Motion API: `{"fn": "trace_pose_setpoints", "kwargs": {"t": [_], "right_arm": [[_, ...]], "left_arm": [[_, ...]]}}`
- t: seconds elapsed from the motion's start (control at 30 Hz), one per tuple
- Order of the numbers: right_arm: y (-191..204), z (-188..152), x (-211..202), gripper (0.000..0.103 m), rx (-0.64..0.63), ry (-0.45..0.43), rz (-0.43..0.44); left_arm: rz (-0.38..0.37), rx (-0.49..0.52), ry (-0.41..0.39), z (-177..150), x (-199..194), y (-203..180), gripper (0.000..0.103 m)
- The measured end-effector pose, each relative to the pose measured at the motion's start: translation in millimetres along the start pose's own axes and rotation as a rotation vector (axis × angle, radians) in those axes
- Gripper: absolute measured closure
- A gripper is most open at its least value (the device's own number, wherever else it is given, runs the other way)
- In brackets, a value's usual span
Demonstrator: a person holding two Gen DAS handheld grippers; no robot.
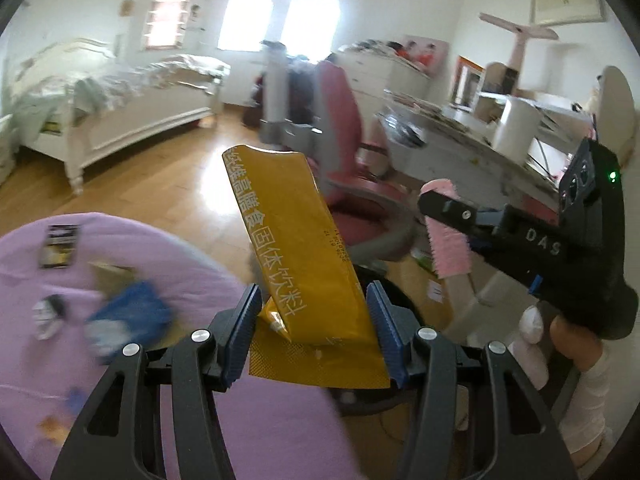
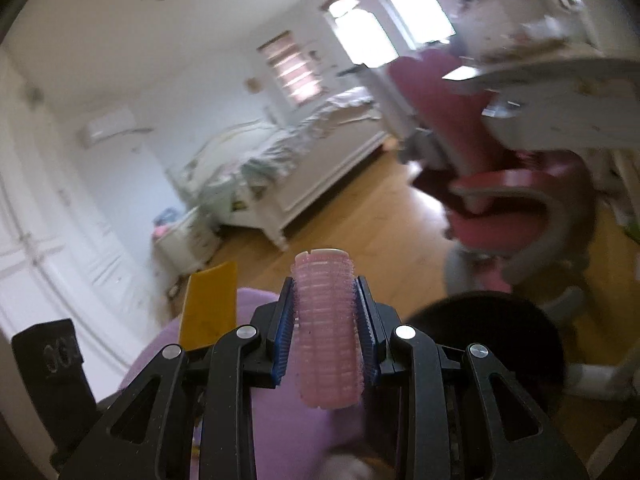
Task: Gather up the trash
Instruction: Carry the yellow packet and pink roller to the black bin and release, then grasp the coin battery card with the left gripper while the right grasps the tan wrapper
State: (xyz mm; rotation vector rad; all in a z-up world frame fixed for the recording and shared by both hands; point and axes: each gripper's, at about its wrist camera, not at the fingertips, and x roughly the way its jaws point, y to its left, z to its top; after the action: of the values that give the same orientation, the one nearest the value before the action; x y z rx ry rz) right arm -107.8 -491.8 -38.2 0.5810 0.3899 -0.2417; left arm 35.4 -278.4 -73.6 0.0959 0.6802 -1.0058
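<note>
A sunlit bedroom frames the scene: a white bed (image 1: 120, 112) against the far wall, a wooden floor (image 1: 168, 184), a pink desk chair (image 1: 344, 128) and a cluttered desk (image 1: 460, 136) to the right. In the foreground a round purple cushion (image 1: 120, 248) carries more litter, among it a blue wrapper (image 1: 132, 316), a small black packet (image 1: 59, 246) and a few blurred scraps. Just beyond the cushion's edge sits a dark round bin (image 2: 484, 332), though the blur leaves its rim hard to read. The step in hand looks to be the carry: both tools are raised above the cushion with a piece of trash each, seemingly bound for that bin. The left gripper (image 1: 312, 332) points forward and slightly up, its blue pads closed part-way onto the lower edges of a yellow drink sachet (image 1: 296, 248), which stands up between the fingers and leans away from the camera. The right gripper (image 2: 326, 332), held level off to the right of the other and angled across it, is clamped on a pink hair roller (image 2: 326, 328) that stands upright between its pads. The next move likely calls for swinging each tool over the bin's mouth and spreading the fingers so the piece falls inside, the light sachet being the one more apt to cling or drift.
</note>
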Motion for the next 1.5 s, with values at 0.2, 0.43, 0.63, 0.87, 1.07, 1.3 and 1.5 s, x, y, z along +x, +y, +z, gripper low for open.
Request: {"fn": "trace_pose_setpoints", "kwargs": {"t": [0.2, 0.43, 0.63, 0.87, 1.07, 1.3, 1.5], "right_arm": [[-55, -4, -4, 0.073, 0.064, -0.002, -0.072], [-85, -15, 1, 0.073, 0.114, 0.022, -0.096], [-92, -17, 8, 0.073, 0.125, 0.035, -0.095], [-93, -14, 9, 0.066, 0.143, 0.052, -0.105], [-88, -12, 0, 0.015, 0.172, 0.020, -0.115], [-63, -17, 14, 0.011, 0.139, 0.080, -0.085], [-22, -25, 39, 0.011, 0.067, 0.150, -0.023]], "left_arm": [[-0.060, 0.024, 0.051, -2, 41, -27, 0.049], [-0.068, 0.051, 0.110, -11, 66, -41, 0.049], [-0.071, 0.064, 0.122, -9, 72, -48, 0.049], [-0.040, 0.110, 0.139, -9, 79, -61, 0.036], [0.005, 0.174, 0.064, -7, 56, -70, 0.005], [0.075, 0.206, 0.013, -7, 18, -56, 0.005], [0.179, 0.103, 0.001, -1, -12, 4, 0.005]]}}
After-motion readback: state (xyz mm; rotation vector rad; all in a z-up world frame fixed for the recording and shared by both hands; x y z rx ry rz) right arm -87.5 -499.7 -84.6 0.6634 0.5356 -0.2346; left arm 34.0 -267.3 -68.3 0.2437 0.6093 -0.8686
